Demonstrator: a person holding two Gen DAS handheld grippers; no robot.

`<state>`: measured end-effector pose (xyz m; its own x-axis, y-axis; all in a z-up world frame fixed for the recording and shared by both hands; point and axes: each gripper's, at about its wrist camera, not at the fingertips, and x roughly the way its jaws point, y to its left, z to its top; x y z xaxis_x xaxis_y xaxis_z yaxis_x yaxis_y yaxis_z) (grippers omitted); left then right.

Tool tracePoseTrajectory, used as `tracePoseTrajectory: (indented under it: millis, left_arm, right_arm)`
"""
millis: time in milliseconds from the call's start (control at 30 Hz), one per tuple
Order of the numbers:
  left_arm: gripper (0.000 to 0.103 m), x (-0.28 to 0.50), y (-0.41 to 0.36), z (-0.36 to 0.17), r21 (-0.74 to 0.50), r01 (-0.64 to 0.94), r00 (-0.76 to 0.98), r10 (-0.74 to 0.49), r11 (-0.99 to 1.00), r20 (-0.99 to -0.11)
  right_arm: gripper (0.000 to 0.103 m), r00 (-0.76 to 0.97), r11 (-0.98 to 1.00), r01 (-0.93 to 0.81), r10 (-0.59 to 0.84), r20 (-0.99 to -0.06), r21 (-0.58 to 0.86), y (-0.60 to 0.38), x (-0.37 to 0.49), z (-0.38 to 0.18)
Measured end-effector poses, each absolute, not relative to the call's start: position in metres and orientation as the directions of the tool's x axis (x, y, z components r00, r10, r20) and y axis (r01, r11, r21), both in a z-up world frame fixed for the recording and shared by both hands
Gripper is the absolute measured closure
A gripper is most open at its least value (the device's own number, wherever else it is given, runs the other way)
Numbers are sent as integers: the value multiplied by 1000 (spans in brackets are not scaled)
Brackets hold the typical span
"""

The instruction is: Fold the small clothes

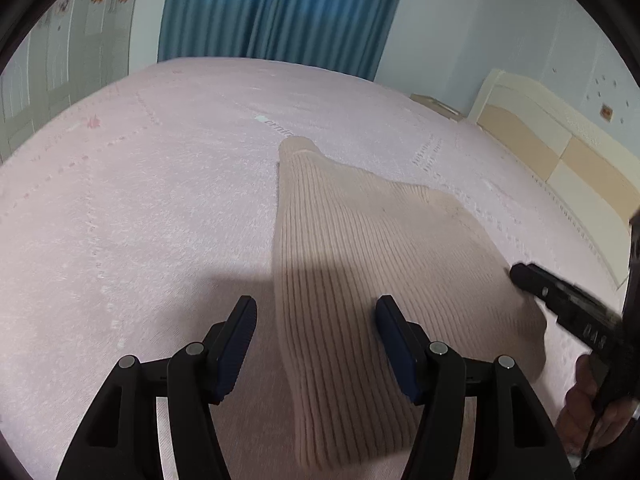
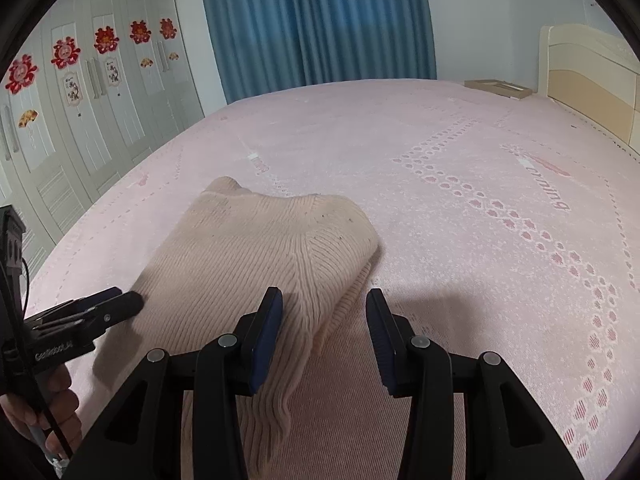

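Note:
A small beige ribbed knit garment (image 1: 360, 264) lies folded on the pink bedspread (image 1: 140, 200); it also shows in the right wrist view (image 2: 248, 256). My left gripper (image 1: 316, 312) is open, its fingers straddling the garment's left edge just above it. My right gripper (image 2: 322, 304) is open over the garment's right folded edge, holding nothing. The right gripper shows at the right edge of the left wrist view (image 1: 560, 300). The left gripper shows at the left edge of the right wrist view (image 2: 92, 312).
The pink bedspread (image 2: 460, 200) covers a wide bed. A cream headboard (image 2: 588, 80) stands at the right, a blue curtain (image 2: 316, 20) behind, white wardrobe doors (image 2: 80, 100) at the left. A flat box (image 2: 500, 88) lies near the headboard.

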<state>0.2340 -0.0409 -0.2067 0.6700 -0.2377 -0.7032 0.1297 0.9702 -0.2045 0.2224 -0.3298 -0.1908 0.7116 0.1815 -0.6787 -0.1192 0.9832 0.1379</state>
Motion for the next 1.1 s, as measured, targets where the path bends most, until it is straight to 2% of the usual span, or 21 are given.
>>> tracePoseTrajectory:
  millis: [200, 500, 567, 667, 733, 867, 933, 1100]
  left_arm:
    - [43, 199, -49, -206, -124, 151, 667, -194, 981, -719]
    - [43, 142, -35, -162, -146, 99, 675, -174, 984, -717]
    - [36, 135, -32, -146, -138, 90, 681, -162, 986, -715]
    - [32, 115, -35, -115, -80, 67, 715, -104, 995, -691]
    - [28, 99, -37, -95, -64, 64, 735, -91, 996, -672]
    - [20, 77, -40, -63, -73, 54, 743, -89, 996, -663]
    - [18, 66, -44, -51, -61, 59, 752, -84, 996, -654]
    - [15, 47, -52, -30, -28, 58, 771, -63, 998, -634]
  right_arm:
    - [61, 703, 984, -95, 173, -690, 150, -333, 197, -190]
    - [61, 674, 982, -30, 157, -722, 186, -340, 137, -156]
    - [60, 672, 982, -34, 159, -724, 185, -339, 122, -139]
    - [48, 700, 985, -42, 148, -699, 167, -336, 97, -109]
    - [34, 719, 987, -46, 139, -681, 153, -333, 79, -89]
    - [29, 718, 987, -59, 147, -680, 151, -328, 58, -60]
    - [15, 713, 991, -37, 116, -692, 128, -326, 48, -47]
    - [5, 747, 994, -46, 102, -657, 102, -322, 24, -16]
